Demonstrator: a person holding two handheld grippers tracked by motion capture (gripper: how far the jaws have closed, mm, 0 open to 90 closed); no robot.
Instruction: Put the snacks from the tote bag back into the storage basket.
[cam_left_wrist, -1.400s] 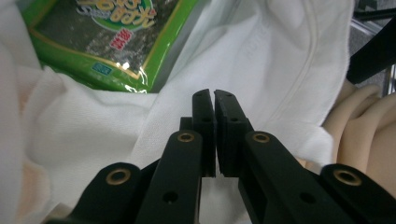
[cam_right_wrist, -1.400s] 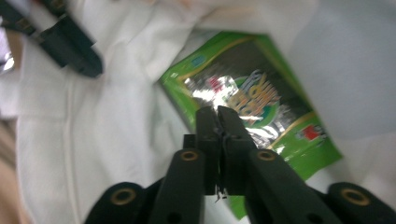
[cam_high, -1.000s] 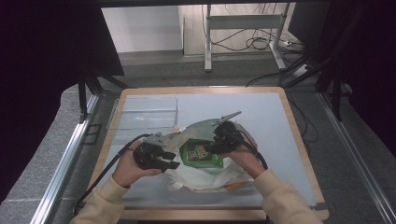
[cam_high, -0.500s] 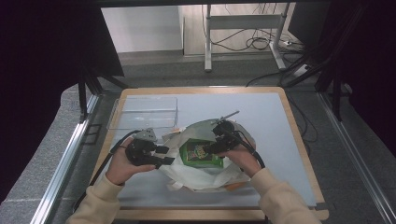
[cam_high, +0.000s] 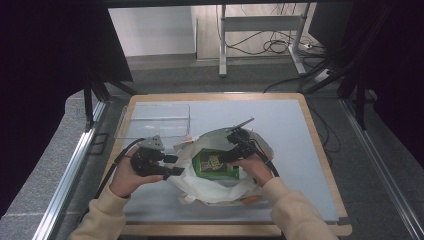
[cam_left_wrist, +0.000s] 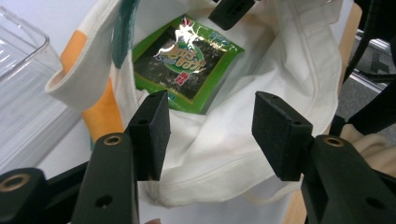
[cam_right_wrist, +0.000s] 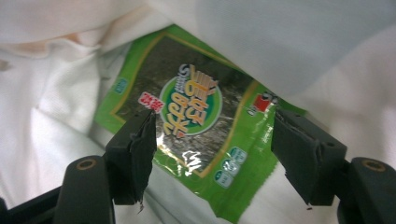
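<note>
Grey tabletop (cam_high: 295, 130) | white cloth bag (cam_high: 215, 187) open | glossy green snack packet (cam_high: 216, 165) inside

High cam: above person's side, looks fwd and down over whole desk (cam_high: 300, 130). Left tool cam: close, looks into white bag (cam_left_wrist: 219, 154). Right tool cam: closer still. All three share green packet (cam_high: 215, 165) in bag.

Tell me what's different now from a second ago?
Both grippers have just been opening their jaws. The left gripper now stands open at the edge of the white cloth bag, gripping nothing. The right gripper stands open over the green seaweed packet, pads off it. The packet stayed in the bag; the clear plastic box stayed put.
</note>
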